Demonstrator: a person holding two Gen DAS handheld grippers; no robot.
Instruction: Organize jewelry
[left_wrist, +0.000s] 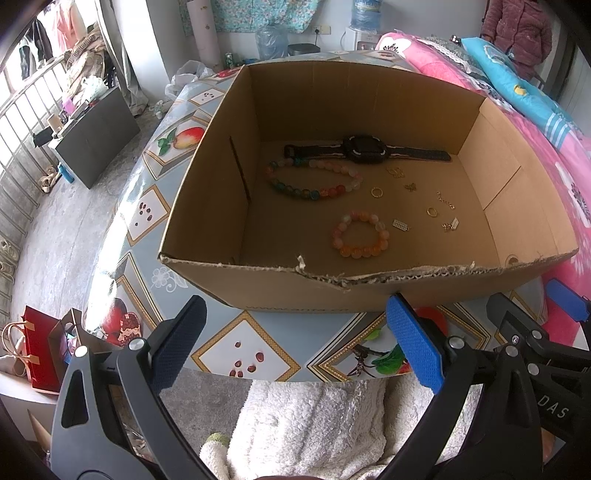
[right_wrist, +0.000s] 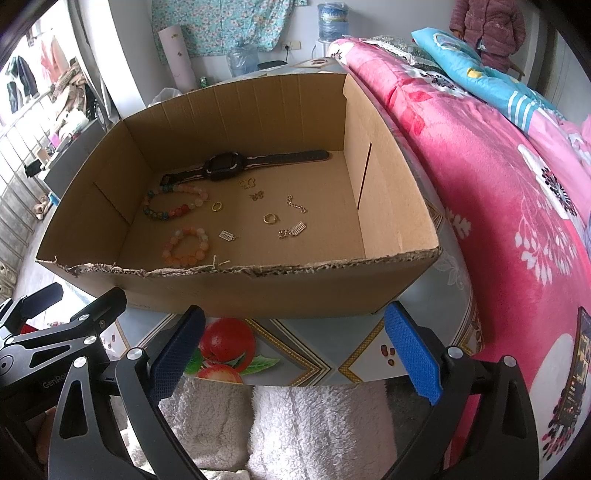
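An open cardboard box (left_wrist: 369, 291) (right_wrist: 240, 291) stands on a round table. Inside lie a black watch (left_wrist: 364, 148) (right_wrist: 225, 166), a long multicoloured bead bracelet (left_wrist: 314, 181) (right_wrist: 173, 203), a small orange bead bracelet (left_wrist: 360, 234) (right_wrist: 186, 246), gold rings (left_wrist: 376, 192) (right_wrist: 270, 218) and several small gold charms (left_wrist: 400, 224) (right_wrist: 293, 230). My left gripper (left_wrist: 295, 332) is open, empty, just short of the box's near wall. My right gripper (right_wrist: 295, 332) is open and empty too, beside it; it shows at the right edge of the left wrist view (left_wrist: 532, 332).
The table (left_wrist: 243, 350) (right_wrist: 303, 354) has a fruit-patterned cover. A pink flowered bed cover (right_wrist: 509, 206) lies close on the right. Fluffy white fabric (left_wrist: 314, 417) is below the grippers. A dark cabinet (left_wrist: 92, 136) and red bag (left_wrist: 40, 350) stand on the floor at left.
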